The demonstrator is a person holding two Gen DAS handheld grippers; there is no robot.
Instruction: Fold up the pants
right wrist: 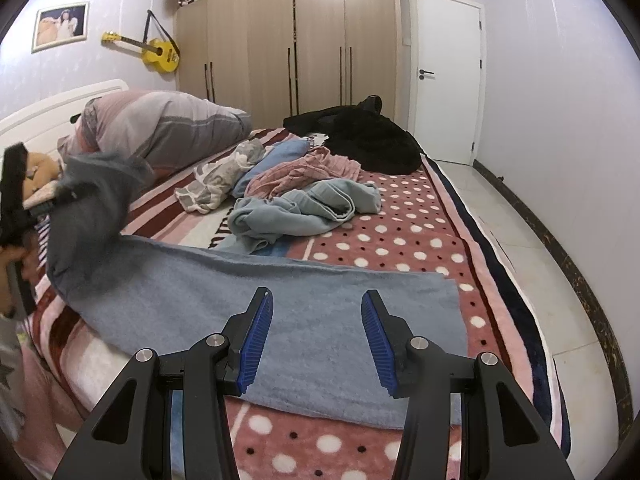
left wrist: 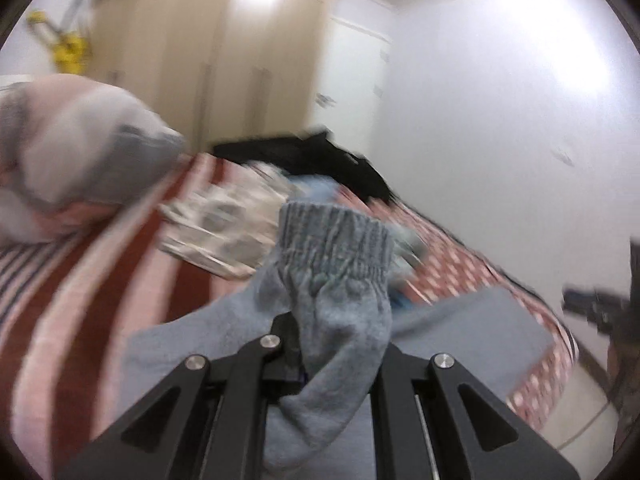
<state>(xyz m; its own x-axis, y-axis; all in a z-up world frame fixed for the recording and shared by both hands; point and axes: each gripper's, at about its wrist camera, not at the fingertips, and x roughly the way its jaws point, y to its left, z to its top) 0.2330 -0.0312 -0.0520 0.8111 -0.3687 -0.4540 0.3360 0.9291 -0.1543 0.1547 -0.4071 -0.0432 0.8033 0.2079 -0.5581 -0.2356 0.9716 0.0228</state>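
- We have the grey-blue pants (right wrist: pixel 280 320) spread lengthwise along the near edge of the bed (right wrist: pixel 400 216), their ribbed cuff (left wrist: pixel 334 240) lifted clear of it.
- Our left gripper (left wrist: pixel 320 344) is clenched on that cuff end; our right gripper (right wrist: pixel 317 344) hovers above the flat cloth, jaws apart, holding nothing.
- To fold well, we should carry the cuff across to the far end, keeping edges aligned, and pin the flat part with the free gripper if it drags.
- The blanket is fleecy, striped and dotted; loose clothes (right wrist: pixel 296 196) lie just beyond.
- Further off: a pillow (right wrist: pixel 168 128), wardrobe (right wrist: pixel 296 36), white door (right wrist: pixel 446 76), yellow guitar (right wrist: pixel 154 50).
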